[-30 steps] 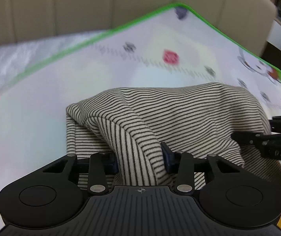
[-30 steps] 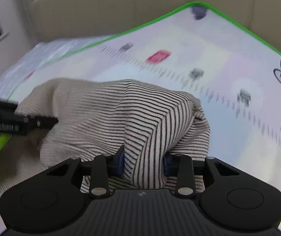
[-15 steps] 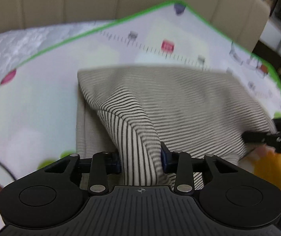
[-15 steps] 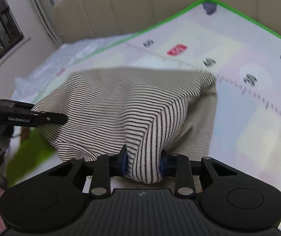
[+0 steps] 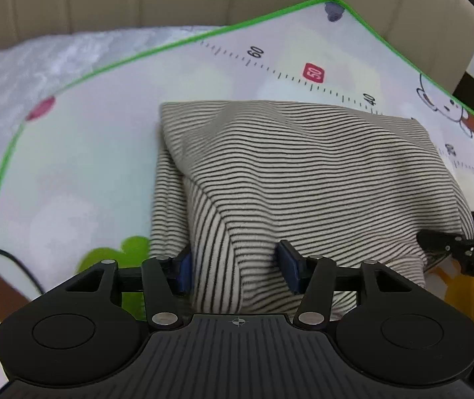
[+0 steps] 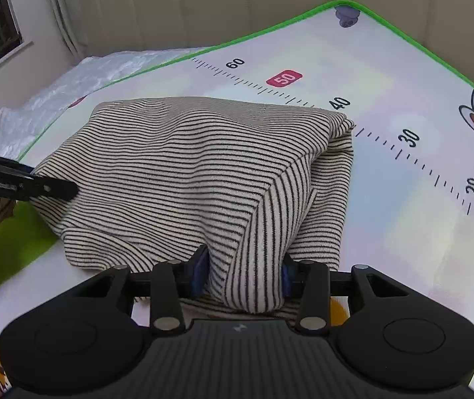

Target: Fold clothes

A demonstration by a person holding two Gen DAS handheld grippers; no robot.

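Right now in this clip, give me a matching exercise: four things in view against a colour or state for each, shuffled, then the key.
Things:
1. striped garment
2. mat border
3. number 50 label
4. left gripper

Colour or state:
A. red
B. closed on a bunch of cloth
C. green
D. cream with thin dark lines, far part lying on the mat

Pairs: 1-D, 2-C, 3-A, 4-B

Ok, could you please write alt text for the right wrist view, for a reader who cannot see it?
The right gripper pinches a bunched corner of a striped garment lying folded on a play mat with a green border and a printed ruler. The left gripper reaches to the garment's opposite edge.
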